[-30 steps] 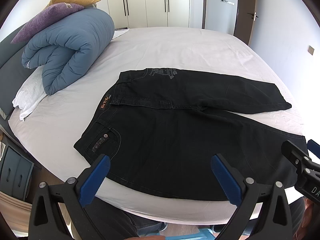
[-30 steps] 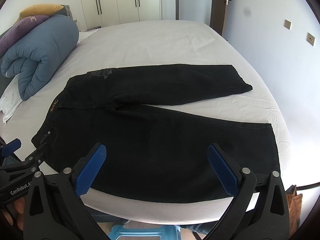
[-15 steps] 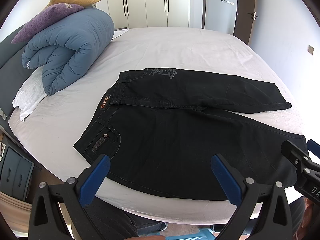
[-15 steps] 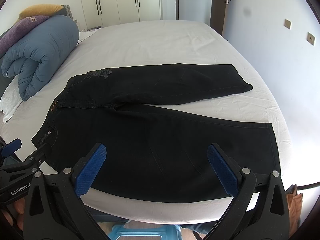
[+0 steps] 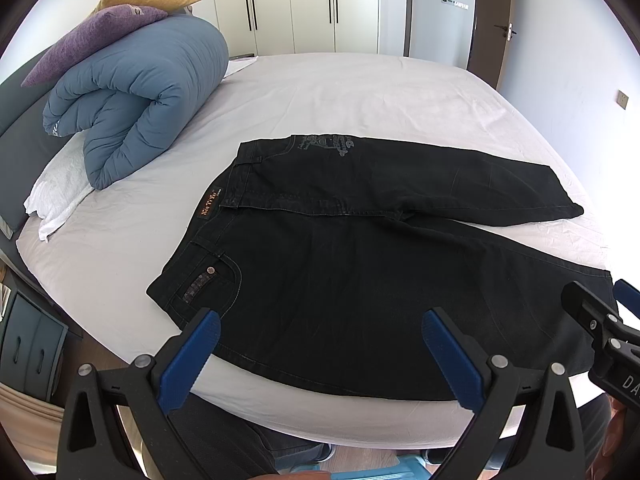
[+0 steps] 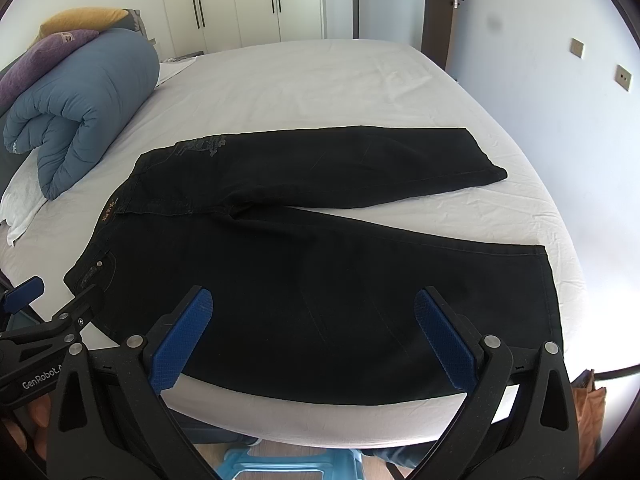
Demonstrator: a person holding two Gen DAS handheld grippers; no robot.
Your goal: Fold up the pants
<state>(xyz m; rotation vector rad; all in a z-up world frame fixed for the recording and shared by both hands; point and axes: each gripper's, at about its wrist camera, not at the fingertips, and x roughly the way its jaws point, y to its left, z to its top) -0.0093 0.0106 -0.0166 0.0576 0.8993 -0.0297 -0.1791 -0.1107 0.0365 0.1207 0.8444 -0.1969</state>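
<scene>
Nothing is shifting since a second ago: the left gripper [image 5: 318, 354] and right gripper [image 6: 314, 336] are hovering, jaws spread and empty, over the black pants [image 5: 360, 248] lying unfolded, legs apart, on the bed [image 5: 340, 92].

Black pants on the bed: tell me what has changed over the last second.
Nothing visibly changed. The black pants lie spread flat on the bed, legs apart, and both the left gripper and right gripper hover open above the near edge, holding nothing.
</scene>
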